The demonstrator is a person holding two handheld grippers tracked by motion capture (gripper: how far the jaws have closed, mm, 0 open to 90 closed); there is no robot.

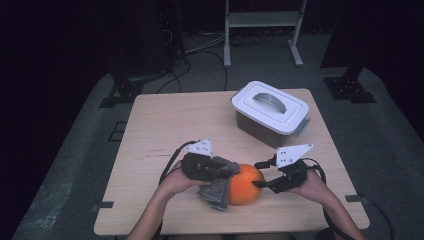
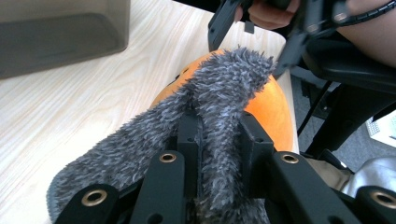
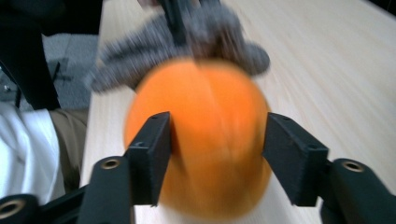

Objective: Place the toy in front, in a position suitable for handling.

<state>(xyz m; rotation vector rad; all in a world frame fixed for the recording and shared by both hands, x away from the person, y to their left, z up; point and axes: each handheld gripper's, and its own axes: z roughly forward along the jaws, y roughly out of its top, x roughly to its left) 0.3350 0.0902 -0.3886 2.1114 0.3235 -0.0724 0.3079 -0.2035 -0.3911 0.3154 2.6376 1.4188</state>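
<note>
Orange round pumpkin-like ball sits on your tabletop near its front edge, straddled by your spread right tool to steady it while your left tool pinches the fuzzy grey cloth against it for wiping.

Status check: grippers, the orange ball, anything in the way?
Left gripper shut on grey cloth, cloth against orange ball. Right gripper straddles ball, grip unclear. Lidded box well behind.

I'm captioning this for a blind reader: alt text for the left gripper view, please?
The left gripper pinches a fuzzy grey cloth against a round orange pumpkin on a pale wooden table.
</note>
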